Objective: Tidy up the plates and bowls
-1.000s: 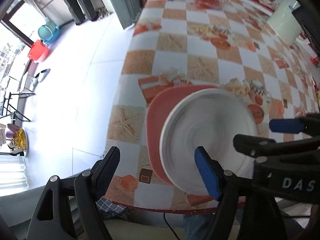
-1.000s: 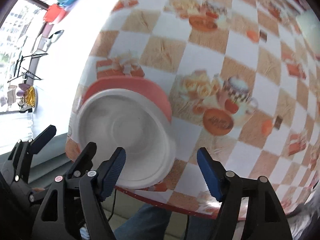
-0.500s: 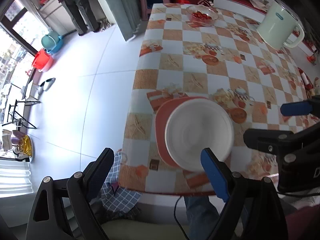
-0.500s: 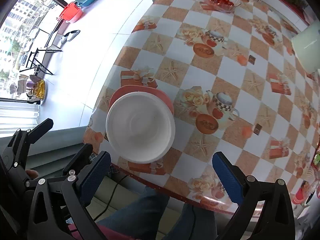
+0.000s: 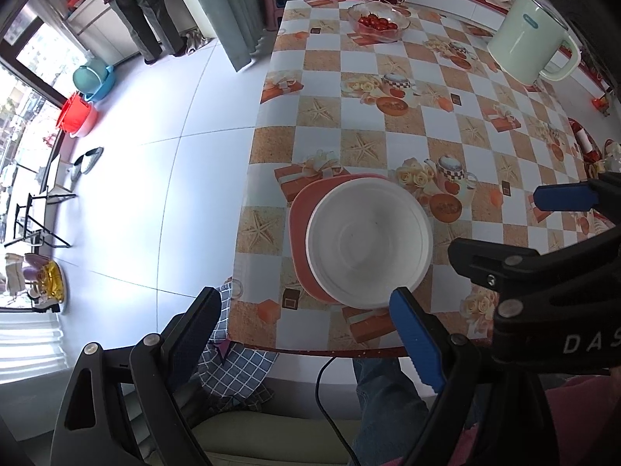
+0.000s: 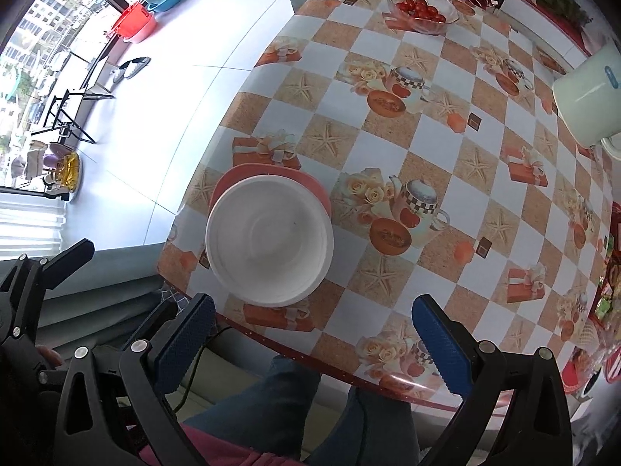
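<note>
Both jaws have just been opening, and nothing sits between them: the left hand-held gripper (image 5: pixel 306 334) and right hand-held gripper (image 6: pixel 314 334) now hang wide and empty, higher above the bench (image 6: pixel 485 178) than a second ago. The white bowl (image 6: pixel 269 240) rests on the pink plate (image 6: pixel 268 173) near the bench's front edge, so this stacking step looks finished. Farther off stand a glass bowl of tomatoes (image 6: pixel 421 9) and a pale jug (image 5: pixel 528 48); beyond lies white tiled floor (image 5: pixel 155 155).
</note>
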